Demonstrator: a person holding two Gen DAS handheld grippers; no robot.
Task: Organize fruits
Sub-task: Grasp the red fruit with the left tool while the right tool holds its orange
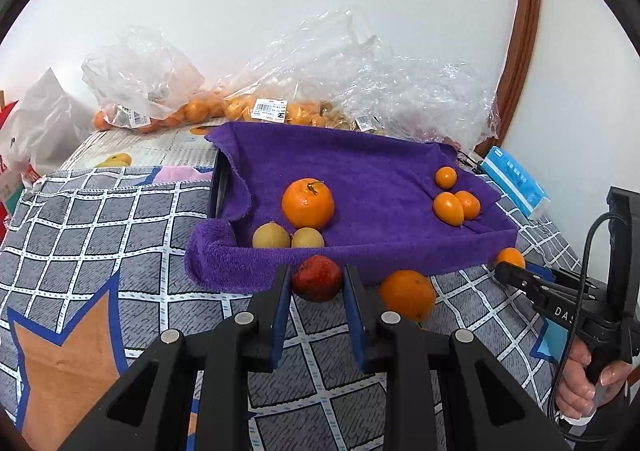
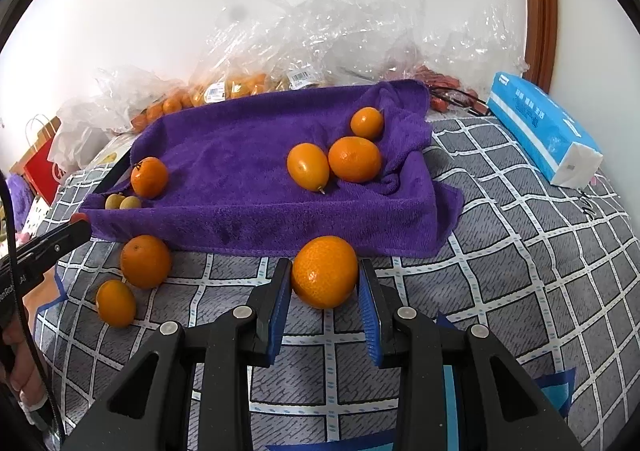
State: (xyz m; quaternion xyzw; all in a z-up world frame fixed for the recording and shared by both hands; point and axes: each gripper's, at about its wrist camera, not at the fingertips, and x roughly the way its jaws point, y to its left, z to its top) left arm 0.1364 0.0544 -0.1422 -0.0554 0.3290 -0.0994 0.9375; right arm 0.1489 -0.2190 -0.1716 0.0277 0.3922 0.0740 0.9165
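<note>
A purple towel [image 1: 360, 179] lines a shallow tray on the bed; it also shows in the right wrist view [image 2: 240, 171]. On it lie a mandarin [image 1: 307, 203], two yellow-green fruits [image 1: 271, 236] and three small oranges [image 1: 449, 208]. My left gripper [image 1: 316, 279] is open, its pads on either side of a red fruit [image 1: 316, 278] lying in front of the towel. My right gripper [image 2: 325, 271] is open around an orange [image 2: 325, 272] on the bedspread. Two more oranges [image 2: 145, 260] [image 2: 116, 303] lie loose to the left.
Clear plastic bags of oranges [image 1: 248, 107] lie behind the tray against the wall. A blue tissue pack [image 2: 540, 127] lies to the right. Paper bags [image 2: 40, 159] stand at the far left. A checked grey bedspread [image 2: 500, 251] covers the surface.
</note>
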